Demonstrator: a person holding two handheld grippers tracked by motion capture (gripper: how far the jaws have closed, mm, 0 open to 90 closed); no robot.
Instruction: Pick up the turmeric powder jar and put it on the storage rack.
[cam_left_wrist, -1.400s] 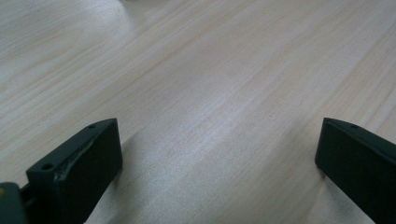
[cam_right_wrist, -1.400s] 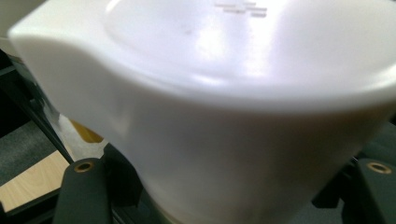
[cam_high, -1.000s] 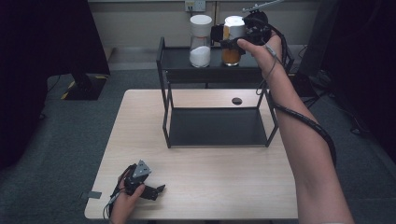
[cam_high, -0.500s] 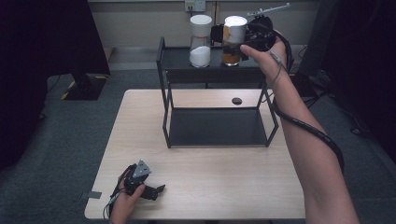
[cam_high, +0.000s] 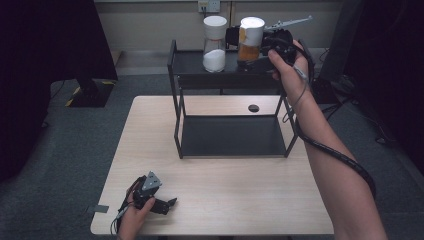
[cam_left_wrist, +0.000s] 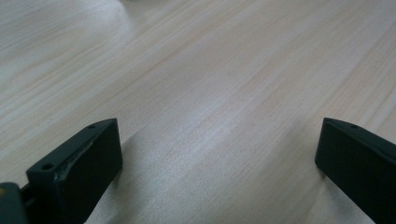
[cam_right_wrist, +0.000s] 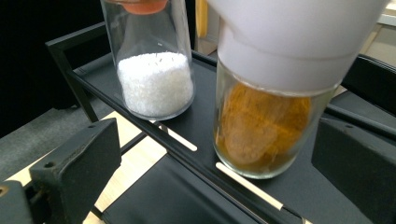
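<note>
A glass jar of orange powder (cam_high: 249, 42) with a white lid stands on the top shelf of a black metal rack (cam_high: 230, 75), next to a jar of white grains (cam_high: 215, 45). My right gripper (cam_high: 246, 49) reaches in from the right at shelf height. Its jaws have just been opening and stand wide, one on each side of the orange jar (cam_right_wrist: 266, 126), with no pad pressing on it. The right gripper (cam_right_wrist: 217, 158) faces both jars; the white-grain jar (cam_right_wrist: 156, 84) is further left. My left gripper (cam_high: 167, 204) rests open on the table's front left, nothing between the jaws (cam_left_wrist: 217, 154).
The rack stands at the back of a light wooden table (cam_high: 225, 200) and has a bare lower shelf (cam_high: 232, 135). A small dark hole (cam_high: 253, 108) sits in the tabletop behind the rack. A cable (cam_high: 340, 160) trails along the right forearm. Dark floor surrounds the table.
The right gripper's jaws have let go of the orange jar, and the hand has drawn back to the right and slightly down. The jar stays on the shelf. The left hand has not moved.
</note>
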